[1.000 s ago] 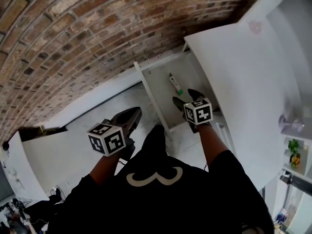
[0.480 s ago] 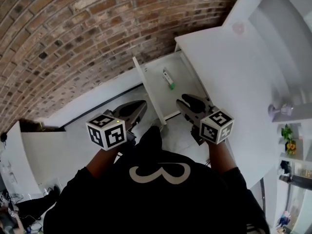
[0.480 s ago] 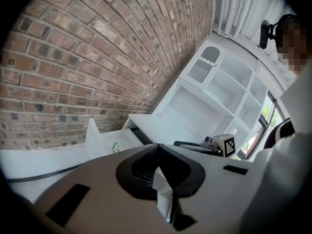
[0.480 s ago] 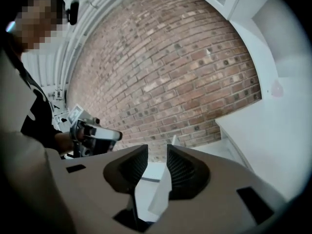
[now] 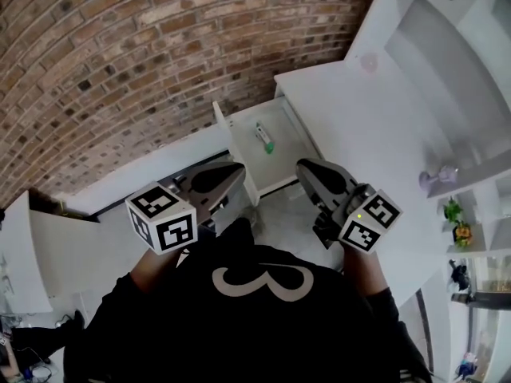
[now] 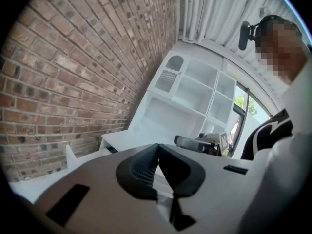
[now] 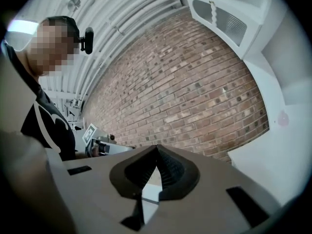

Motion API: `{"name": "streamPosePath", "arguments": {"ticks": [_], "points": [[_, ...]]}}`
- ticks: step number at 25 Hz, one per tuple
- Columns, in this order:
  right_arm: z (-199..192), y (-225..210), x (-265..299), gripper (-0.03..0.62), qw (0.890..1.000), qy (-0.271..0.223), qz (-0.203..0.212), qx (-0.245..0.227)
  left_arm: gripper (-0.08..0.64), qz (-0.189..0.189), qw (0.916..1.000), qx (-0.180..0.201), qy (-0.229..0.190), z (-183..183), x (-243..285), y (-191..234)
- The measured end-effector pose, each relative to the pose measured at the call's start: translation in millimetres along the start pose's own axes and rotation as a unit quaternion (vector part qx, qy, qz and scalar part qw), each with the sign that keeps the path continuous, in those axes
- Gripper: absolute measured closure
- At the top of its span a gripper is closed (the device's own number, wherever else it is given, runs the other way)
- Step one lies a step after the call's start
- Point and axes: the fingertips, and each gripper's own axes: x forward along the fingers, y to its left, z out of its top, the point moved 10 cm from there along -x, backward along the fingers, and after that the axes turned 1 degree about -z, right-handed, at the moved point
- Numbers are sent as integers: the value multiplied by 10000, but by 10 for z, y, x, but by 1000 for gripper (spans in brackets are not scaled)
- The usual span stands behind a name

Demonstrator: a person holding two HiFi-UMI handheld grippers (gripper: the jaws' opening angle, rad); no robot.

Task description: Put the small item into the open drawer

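Small item [image 5: 263, 137] in open drawer [image 5: 285, 155], lying flat; green end toward person

Bright, even indoor light with a heavy fisheye bend.
In the head view the brick wall [image 5: 120, 70] bows toward the edges, and the white desk top [image 5: 359, 126] right of it is nearly washed out. Both gripper views ring the wall with black corners. Daylight glares from a window [image 6: 242, 108] far right of it, and the left gripper [image 6: 157, 146] and right gripper [image 7: 157, 147] look soft up close.
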Motion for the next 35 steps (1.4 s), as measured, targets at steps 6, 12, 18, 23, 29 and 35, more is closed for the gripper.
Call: {"name": "streamPosePath", "arguments": {"ticks": [6, 12, 18, 23, 29, 35], "points": [[75, 129, -140, 583, 9996, -212, -136, -139, 557, -49, 9993, 243, -295, 61, -80, -169], [37, 163, -184, 583, 9989, -93, -236, -394, 557, -48, 9990, 311, -307, 39, -27, -199], [57, 114, -161, 583, 9987, -79, -275, -424, 557, -7, 9993, 286, -235, 70, 36, -140], [54, 46, -89, 583, 9985, -57, -332, -427, 557, 41, 9993, 337, -157, 117, 77, -57], [28, -58, 47, 583, 9984, 29, -356, -435, 557, 136, 9992, 354, -88, 159, 106, 82], [32, -146, 181, 583, 9985, 65, -352, -404, 557, 138, 9995, 287, -82, 163, 147, 253]]}}
